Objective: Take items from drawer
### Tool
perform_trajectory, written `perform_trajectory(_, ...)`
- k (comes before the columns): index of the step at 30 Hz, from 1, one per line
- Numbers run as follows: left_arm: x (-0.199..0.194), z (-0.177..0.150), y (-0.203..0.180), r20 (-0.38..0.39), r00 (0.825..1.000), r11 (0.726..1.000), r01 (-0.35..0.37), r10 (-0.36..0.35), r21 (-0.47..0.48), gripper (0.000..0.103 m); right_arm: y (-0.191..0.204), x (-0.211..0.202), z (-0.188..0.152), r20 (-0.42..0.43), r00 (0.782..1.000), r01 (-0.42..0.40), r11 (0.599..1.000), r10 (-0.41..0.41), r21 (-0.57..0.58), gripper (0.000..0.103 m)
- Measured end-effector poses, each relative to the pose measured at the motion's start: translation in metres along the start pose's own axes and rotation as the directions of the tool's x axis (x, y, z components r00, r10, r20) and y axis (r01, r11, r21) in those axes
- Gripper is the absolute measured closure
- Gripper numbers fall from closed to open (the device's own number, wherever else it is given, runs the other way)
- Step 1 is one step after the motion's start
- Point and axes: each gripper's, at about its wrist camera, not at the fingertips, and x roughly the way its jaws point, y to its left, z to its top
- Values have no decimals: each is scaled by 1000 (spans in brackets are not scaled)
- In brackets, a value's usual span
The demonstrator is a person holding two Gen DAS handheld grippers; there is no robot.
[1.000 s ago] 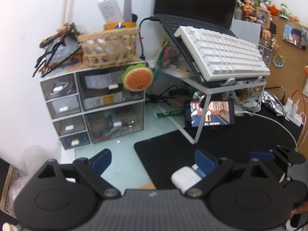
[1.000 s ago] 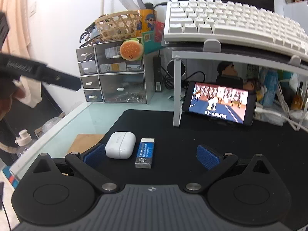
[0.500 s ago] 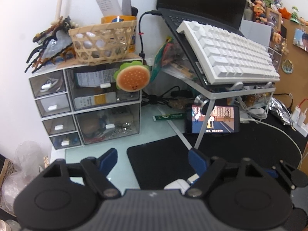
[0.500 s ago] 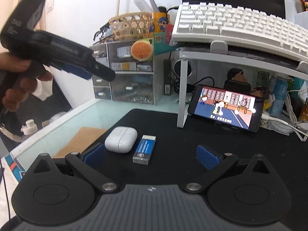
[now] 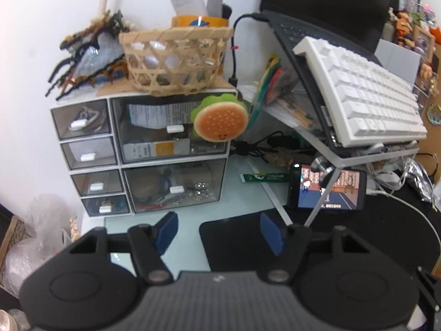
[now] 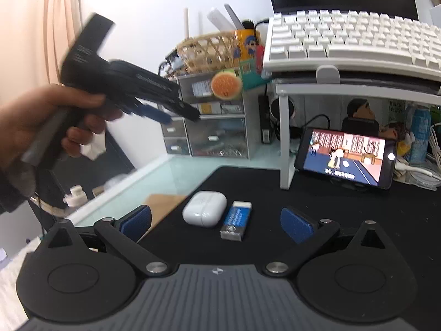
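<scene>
A small clear drawer unit [image 5: 143, 154] stands on the glass desk at the back left, all its drawers shut; it also shows in the right wrist view [image 6: 215, 127]. My left gripper [image 5: 216, 231] is open and empty, held in the air in front of the unit's lower drawers. From the right wrist view the left gripper [image 6: 179, 114] points at the unit. My right gripper [image 6: 216, 220] is open and empty, low over the black mat, with a white earbud case [image 6: 204, 211] and a blue eraser [image 6: 236, 219] lying on the mat between its fingers.
A burger-shaped clip [image 5: 220, 122] hangs on the unit's top right drawer. A woven basket [image 5: 175, 58] and hair clips [image 5: 88, 55] sit on top. A laptop stand with a white keyboard [image 5: 361, 93] and a phone [image 5: 328, 190] stand to the right.
My left gripper has moved forward and left toward the drawer unit, leaving the earbud case behind. My right gripper has stayed low over the mat, open.
</scene>
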Motion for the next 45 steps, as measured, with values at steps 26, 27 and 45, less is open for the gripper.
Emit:
perform_trajectory(26, 62, 17, 30, -72, 996, 988, -55, 45, -146, 50, -31, -15, 13, -53, 994, 98, 985, -92, 142, 13)
perform_trajectory(27, 65, 19, 29, -74, 996, 988, -58, 48, -142, 50, -32, -14, 13, -51, 995, 98, 984, -91, 150, 13)
perform_trajectory(45, 89, 21, 34, -107, 991, 990, -88, 76, -112, 56, -48, 6, -1, -94, 988, 137, 963, -118, 232, 13)
